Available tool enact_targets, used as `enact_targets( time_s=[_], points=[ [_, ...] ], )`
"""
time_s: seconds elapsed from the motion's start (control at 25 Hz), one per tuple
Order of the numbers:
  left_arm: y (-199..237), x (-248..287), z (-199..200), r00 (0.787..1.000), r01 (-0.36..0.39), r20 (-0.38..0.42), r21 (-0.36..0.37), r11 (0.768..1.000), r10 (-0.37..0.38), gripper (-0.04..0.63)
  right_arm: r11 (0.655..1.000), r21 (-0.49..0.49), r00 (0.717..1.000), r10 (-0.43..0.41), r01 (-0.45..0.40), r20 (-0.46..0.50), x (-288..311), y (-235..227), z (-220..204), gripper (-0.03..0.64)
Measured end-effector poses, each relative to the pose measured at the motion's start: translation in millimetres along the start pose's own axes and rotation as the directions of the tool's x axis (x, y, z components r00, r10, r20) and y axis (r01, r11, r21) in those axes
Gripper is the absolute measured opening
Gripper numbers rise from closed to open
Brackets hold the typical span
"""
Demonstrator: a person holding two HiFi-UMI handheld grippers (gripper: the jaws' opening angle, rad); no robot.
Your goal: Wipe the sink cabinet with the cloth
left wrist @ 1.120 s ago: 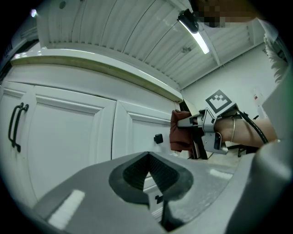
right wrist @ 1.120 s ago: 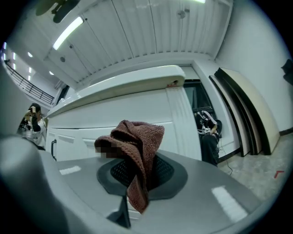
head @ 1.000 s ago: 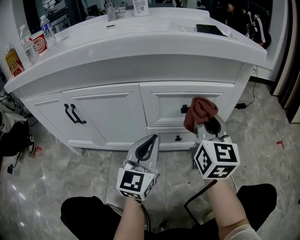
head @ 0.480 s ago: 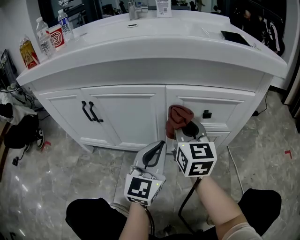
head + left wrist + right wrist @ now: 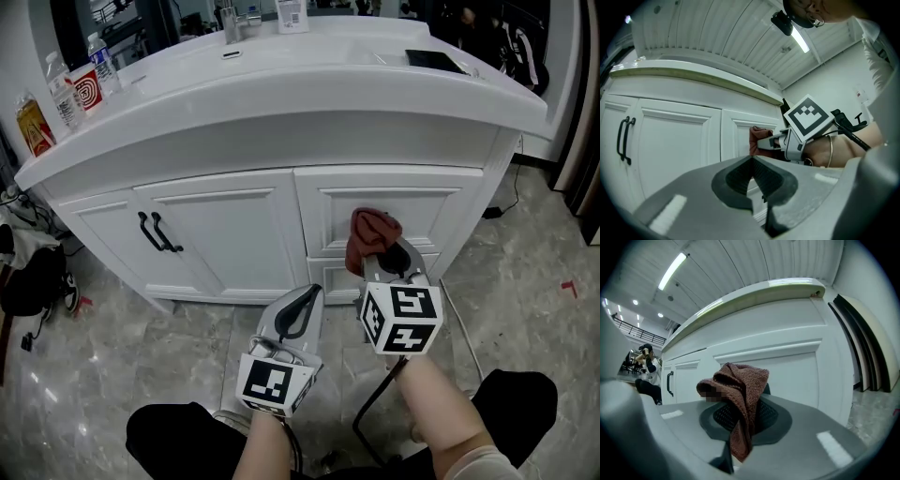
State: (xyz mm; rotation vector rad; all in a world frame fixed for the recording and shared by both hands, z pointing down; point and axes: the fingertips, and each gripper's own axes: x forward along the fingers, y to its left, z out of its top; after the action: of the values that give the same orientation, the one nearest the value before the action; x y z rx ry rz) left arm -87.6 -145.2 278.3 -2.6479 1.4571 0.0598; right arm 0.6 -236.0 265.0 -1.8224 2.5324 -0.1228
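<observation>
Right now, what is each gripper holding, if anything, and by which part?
The right gripper is shut on the reddish-brown cloth, pinching a lower fold; the bunched rest stands above its jaws. The left gripper is shut, holding nothing.

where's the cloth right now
In the head view, the reddish-brown cloth is pinched in the right claw, right of centre, in front of the upper drawer.

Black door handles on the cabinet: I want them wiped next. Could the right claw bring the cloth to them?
Probably yes: nothing stands between the right claw, shut on the cloth, and the door handles; the left claw sits lower.
</observation>
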Motion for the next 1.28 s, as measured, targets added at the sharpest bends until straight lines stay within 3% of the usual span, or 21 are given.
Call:
enact_targets(
  time_s=[0.16,0.48,0.68,0.92,1.08,1.28],
  points=[
    [-11,13,7,1.0,0.018,0.023,-0.009,1.0,-0.018,0.0,1.0,-0.016,1.0,-0.013,0.013,0.022,-16,-21,8,0.078],
    [-49,49,9,0.996,0.085,0.025,-0.013,0.996,-0.085,0.0,0.99,0.001,0.99,-0.143,0.143,0.006,-29,-116,16,0.078],
    [-71,65,7,0.991,0.13,0.023,-0.012,0.991,-0.129,0.0,0.986,-0.048,0.988,-0.156,0.157,0.018,-41,-130,21,0.081],
    [-77,65,-1,0.99,0.142,0.003,-0.019,0.99,-0.142,0.0,0.963,0.022,0.963,-0.268,0.268,0.011,-58,-165,14,0.08],
    [-65,56,-4,0.993,0.121,0.0,-0.018,0.992,-0.121,0.0,0.975,0.01,0.974,-0.223,0.223,0.025,-57,-139,12,0.08],
    [-36,41,-11,0.999,0.045,-0.011,-0.025,0.999,-0.045,0.0,0.998,-0.034,0.998,-0.056,0.056,0.005,-32,-60,-7,0.08]
  ],
)
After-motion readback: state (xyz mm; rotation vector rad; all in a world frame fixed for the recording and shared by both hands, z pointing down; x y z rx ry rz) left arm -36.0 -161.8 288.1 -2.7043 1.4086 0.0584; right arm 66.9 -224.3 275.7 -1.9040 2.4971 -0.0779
